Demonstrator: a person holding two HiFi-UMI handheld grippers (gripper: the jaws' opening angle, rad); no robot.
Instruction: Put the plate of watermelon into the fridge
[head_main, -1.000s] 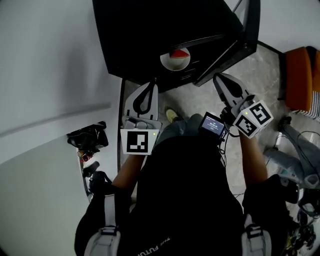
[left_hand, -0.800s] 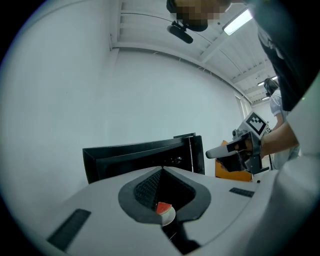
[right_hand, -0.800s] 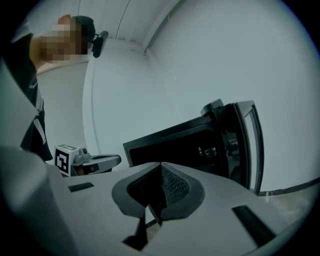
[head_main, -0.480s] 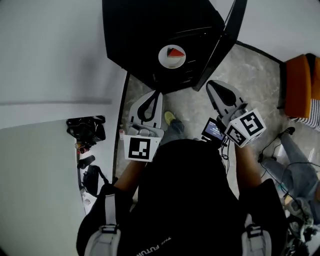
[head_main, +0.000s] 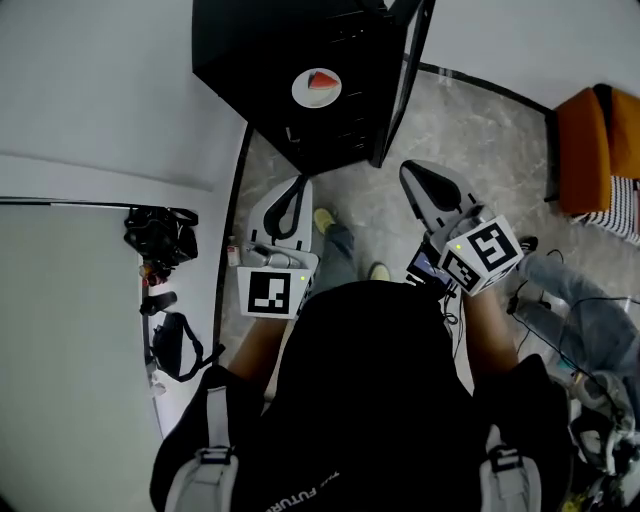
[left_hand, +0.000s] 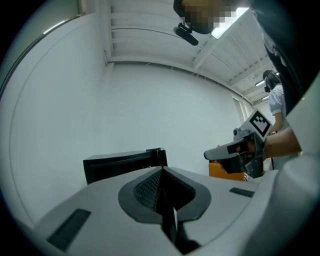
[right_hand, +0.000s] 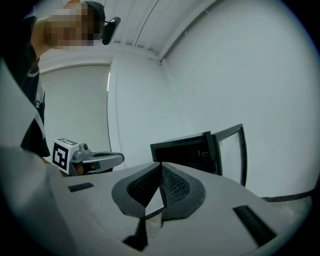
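Observation:
The white plate with a red watermelon slice (head_main: 317, 87) lies inside the black fridge (head_main: 260, 60), whose glass door (head_main: 405, 70) stands open to the right. In the head view both grippers are held out level over the floor, well short of the fridge front. My left gripper (head_main: 298, 181) is shut and holds nothing; its jaws meet in the left gripper view (left_hand: 161, 171). My right gripper (head_main: 408, 170) is shut and holds nothing as well, its jaws together in the right gripper view (right_hand: 161, 165). The fridge (right_hand: 185, 150) shows beyond them, its inside dark.
An orange chair (head_main: 585, 150) stands at the right. Beside it are a person's legs in jeans (head_main: 585, 300) and cables on the stone floor. Black bags (head_main: 160, 240) lie on a white surface at the left. My feet (head_main: 326, 221) are below the fridge.
Both grippers have drawn back from the fridge and now sit farther from its front. The fridge with the plate has shifted up and left in the head view.

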